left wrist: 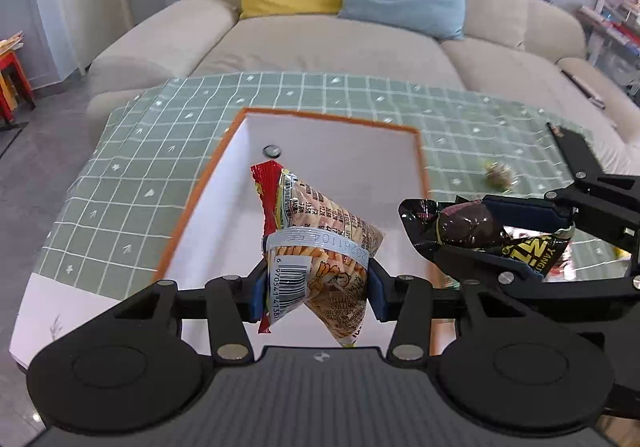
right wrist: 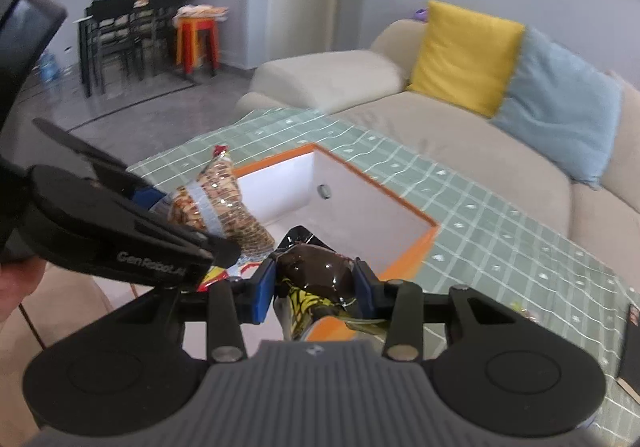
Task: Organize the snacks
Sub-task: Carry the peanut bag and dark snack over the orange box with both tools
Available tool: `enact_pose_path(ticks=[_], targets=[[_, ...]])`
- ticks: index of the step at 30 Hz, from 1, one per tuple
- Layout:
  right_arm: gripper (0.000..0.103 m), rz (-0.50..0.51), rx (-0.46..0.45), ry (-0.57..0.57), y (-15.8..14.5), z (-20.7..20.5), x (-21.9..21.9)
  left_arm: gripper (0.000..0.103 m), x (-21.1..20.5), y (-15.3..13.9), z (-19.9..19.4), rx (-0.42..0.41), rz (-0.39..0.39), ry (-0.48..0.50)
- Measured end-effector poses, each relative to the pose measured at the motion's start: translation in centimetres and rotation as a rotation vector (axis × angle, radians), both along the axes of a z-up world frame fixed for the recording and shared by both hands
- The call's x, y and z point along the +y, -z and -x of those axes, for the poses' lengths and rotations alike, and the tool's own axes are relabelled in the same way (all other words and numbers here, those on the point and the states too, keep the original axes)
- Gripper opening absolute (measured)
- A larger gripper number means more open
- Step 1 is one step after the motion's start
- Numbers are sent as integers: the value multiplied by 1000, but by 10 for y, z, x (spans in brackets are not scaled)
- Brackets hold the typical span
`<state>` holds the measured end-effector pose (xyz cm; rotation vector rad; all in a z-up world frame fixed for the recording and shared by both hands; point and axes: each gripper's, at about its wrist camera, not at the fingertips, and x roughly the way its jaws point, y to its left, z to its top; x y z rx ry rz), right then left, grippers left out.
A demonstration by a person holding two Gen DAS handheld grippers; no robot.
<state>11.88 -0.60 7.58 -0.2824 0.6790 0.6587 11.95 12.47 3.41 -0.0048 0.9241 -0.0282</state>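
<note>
Worktop [left wrist: 44, 311]: white surface, largely covered by a green cloth with a white grid and small white motifs [left wrist: 132, 183]. Resting on the cloth: an open rectangular box, white inside with orange rim [left wrist: 422, 167], empty apart from a small round fitting on its far wall. One small wrapped snack [left wrist: 498, 173], blurred, lies on the cloth right of the box.

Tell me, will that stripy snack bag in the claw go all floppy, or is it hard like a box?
Probably floppy. The snack bag bulges above and below where the left gripper pinches it, so its thin wrapper looks soft. It is likely light, since two small pads hold it up over the white box. The shiny film may be a bit slippery.
</note>
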Motion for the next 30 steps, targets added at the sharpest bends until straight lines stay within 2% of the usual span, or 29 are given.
enact_pose_path(ticks=[5,13,17,24,30], targets=[[40,55,40,-49,17,-21,21,54,16,20,-17,73,-59,8],[40,147,92,-158,46,-44,50,54,29,49,-30,187,-101,65],[40,200,94,-212,60,-50,62,54,31,58,-35,217,-134,106],[41,304,96,-320,79,-53,79,54,22,74,-36,264,-246,218],[41,346,137,-350,95,-56,86,55,22,90,-39,314,-253,228]])
